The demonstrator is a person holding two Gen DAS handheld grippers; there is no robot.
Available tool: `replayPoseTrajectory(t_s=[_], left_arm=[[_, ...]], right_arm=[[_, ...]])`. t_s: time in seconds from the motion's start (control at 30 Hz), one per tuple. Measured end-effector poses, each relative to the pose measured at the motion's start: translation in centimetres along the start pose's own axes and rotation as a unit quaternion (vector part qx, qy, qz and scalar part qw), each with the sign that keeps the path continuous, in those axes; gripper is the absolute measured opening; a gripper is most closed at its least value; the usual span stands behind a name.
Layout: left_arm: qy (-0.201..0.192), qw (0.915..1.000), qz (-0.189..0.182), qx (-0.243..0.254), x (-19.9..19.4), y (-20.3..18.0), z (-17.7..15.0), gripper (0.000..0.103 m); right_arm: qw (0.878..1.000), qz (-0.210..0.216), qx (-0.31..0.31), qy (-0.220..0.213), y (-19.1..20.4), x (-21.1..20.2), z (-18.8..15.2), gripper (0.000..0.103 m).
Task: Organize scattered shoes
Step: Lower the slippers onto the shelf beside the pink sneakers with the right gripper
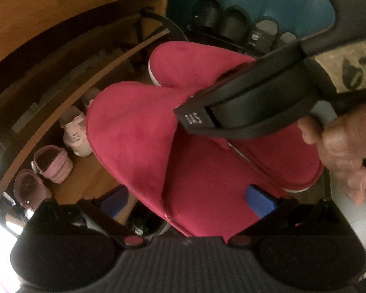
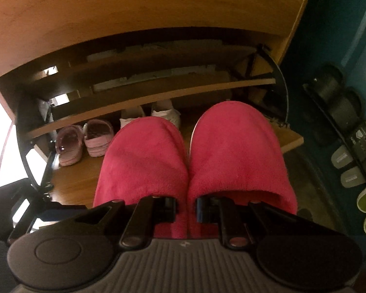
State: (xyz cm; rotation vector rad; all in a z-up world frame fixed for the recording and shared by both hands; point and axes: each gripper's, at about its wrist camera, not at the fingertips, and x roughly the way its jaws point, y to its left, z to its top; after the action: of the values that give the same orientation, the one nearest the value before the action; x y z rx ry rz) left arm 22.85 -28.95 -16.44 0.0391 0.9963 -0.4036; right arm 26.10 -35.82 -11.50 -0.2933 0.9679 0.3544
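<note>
"DAS" on right gripper (image 1: 234,114), clamped narrow on red slippers (image 2: 188,161); left gripper (image 1: 188,202) wide.

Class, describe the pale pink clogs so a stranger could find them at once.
Start at the wooden shoe cabinet and look at its lower shelf board. At the shelf's left end sits the pair of pale pink clogs, with whitish shoes beside them. Their open backs and dusty pink set them apart from the bright red slippers.

White letters "DAS" on black finger tip of right gripper (image 1: 195,119), left wrist view. Print on grey slides (image 2: 346,168): too small to read.
</note>
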Motion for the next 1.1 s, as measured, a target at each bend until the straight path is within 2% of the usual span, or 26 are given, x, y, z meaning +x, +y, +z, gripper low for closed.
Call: replayPoseTrajectory(t_s=[0.43, 0.83, 1.1], left_arm=[[0.007, 0.9989, -0.03, -0.036, 4.1, 0.8, 2.2, 0.103], [0.016, 0.9977, -0.047, -0.047, 8.0, 1.0, 5.1, 0.103], [0.019, 0.9965, -0.055, -0.061, 10.0, 0.8, 6.5, 0.103]], right_arm=[[1.0, -0.003, -0.021, 0.012, -1.4, 2.5, 1.8, 0.014], [0.999, -0.007, -0.021, 0.037, -4.6, 6.4, 3.7, 0.014], [0.999, -0.006, -0.021, 0.039, -6.6, 8.4, 4.3, 0.014]])
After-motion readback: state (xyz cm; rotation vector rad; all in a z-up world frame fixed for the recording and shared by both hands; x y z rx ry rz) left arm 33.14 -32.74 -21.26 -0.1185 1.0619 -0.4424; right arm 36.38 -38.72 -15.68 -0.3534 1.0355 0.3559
